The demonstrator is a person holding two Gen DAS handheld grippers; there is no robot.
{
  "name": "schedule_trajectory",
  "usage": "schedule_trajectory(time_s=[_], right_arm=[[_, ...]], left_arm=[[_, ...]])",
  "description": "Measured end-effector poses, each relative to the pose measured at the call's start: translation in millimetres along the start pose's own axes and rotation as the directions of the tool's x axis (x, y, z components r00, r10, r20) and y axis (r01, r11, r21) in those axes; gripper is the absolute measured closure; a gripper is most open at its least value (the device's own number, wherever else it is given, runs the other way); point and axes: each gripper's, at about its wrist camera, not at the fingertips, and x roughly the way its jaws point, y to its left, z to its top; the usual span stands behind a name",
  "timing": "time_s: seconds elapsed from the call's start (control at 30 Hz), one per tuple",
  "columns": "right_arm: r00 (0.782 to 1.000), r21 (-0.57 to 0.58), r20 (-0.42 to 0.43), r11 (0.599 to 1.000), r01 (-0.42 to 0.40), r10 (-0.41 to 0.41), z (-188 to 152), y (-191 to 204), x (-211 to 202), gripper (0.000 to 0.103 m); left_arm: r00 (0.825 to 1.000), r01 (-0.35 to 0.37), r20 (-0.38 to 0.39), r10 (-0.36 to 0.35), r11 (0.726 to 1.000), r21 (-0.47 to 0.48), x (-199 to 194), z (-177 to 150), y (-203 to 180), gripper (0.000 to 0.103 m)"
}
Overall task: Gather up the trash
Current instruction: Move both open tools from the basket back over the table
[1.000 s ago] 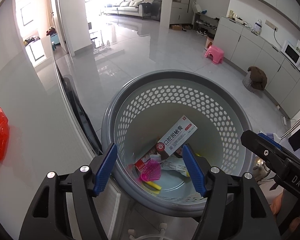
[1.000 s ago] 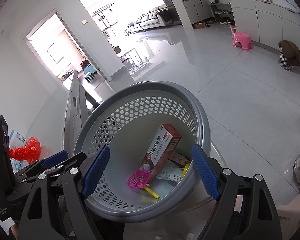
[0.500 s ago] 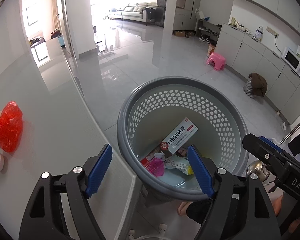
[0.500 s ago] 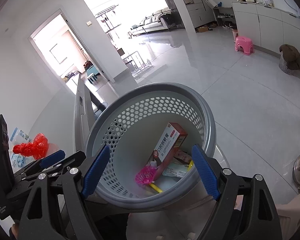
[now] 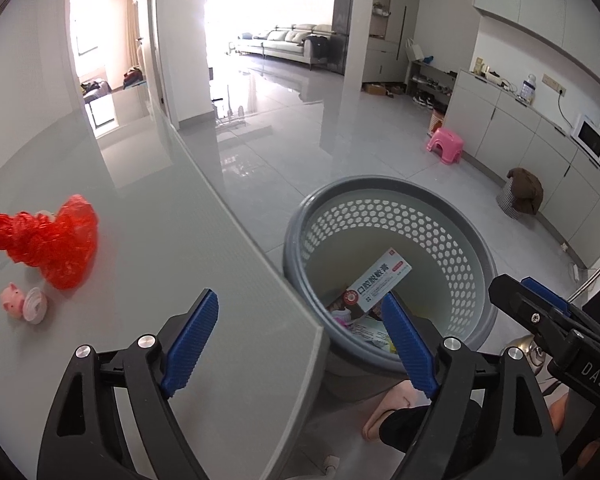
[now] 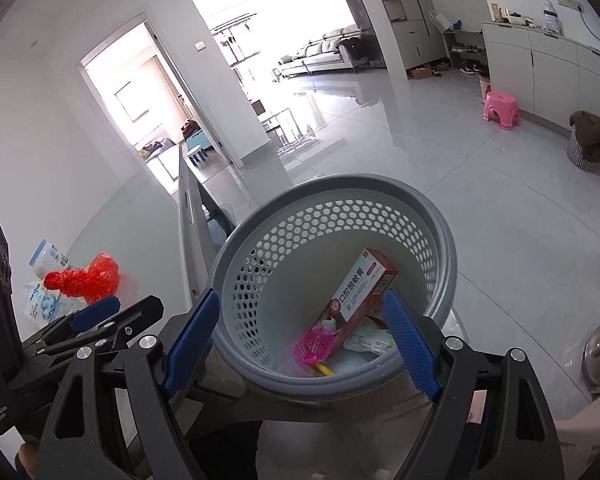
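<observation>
Nearest in the left wrist view, the left gripper (image 5: 300,320) has its blue pads spread wide with nothing between them; its jaws have just been opening. One pad hangs over the grey table (image 5: 148,264), the other over the grey basket (image 5: 384,184) just past the table's corner. The right gripper (image 6: 300,320) is likewise released and empty, its pads framing the basket's near rim without touching it. At the right edge of the left view, the right gripper's black body carries the white letters "DAS".

The basket, perforated with hexagonal holes, stands on the floor tight against the table edge. Inside it leans a toothpaste box (image 6: 362,292) printed with Chinese characters, "口腔脱敏膏" as far as can be read, red on one face and pale blue on another. Beside it lie a pink mesh item on a yellow stick (image 6: 314,350) and crumpled paper packaging (image 6: 370,340).

On the tabletop, well apart from the left gripper, sit a crumpled red plastic bag (image 5: 48,240), a small pink pig figure (image 5: 13,298) and a white ridged piece (image 5: 35,304) touching it. The table between them and the gripper is bare.

Beyond the basket, glossy grey floor runs open to a pink stool (image 5: 445,145), white cabinets with a microwave (image 5: 592,140), and a distant sofa (image 5: 284,38).
</observation>
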Motion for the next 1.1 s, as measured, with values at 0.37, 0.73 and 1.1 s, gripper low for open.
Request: schedule_trajectory(time_s=[0.37,0.73,1.1], right_arm=[[0.999,-0.078,-0.014,0.996,-0.049,0.048,0,41,1,0.023],[0.989,-0.184,-0.075,0.974,-0.136,0.124,-8,97,24,0.023],[0.97,-0.277,-0.143,0.933,-0.23,0.197,-23,165,54,0.023]], left_arm=[[0.997,-0.069,0.025,0.072,0.995,-0.078,-23,-12,48,0.019],[0.985,-0.159,0.041,0.17,0.969,-0.19,-52,-35,105,0.018],[0.948,-0.297,0.021,0.319,0.903,-0.31,-78,-63,180,0.018]])
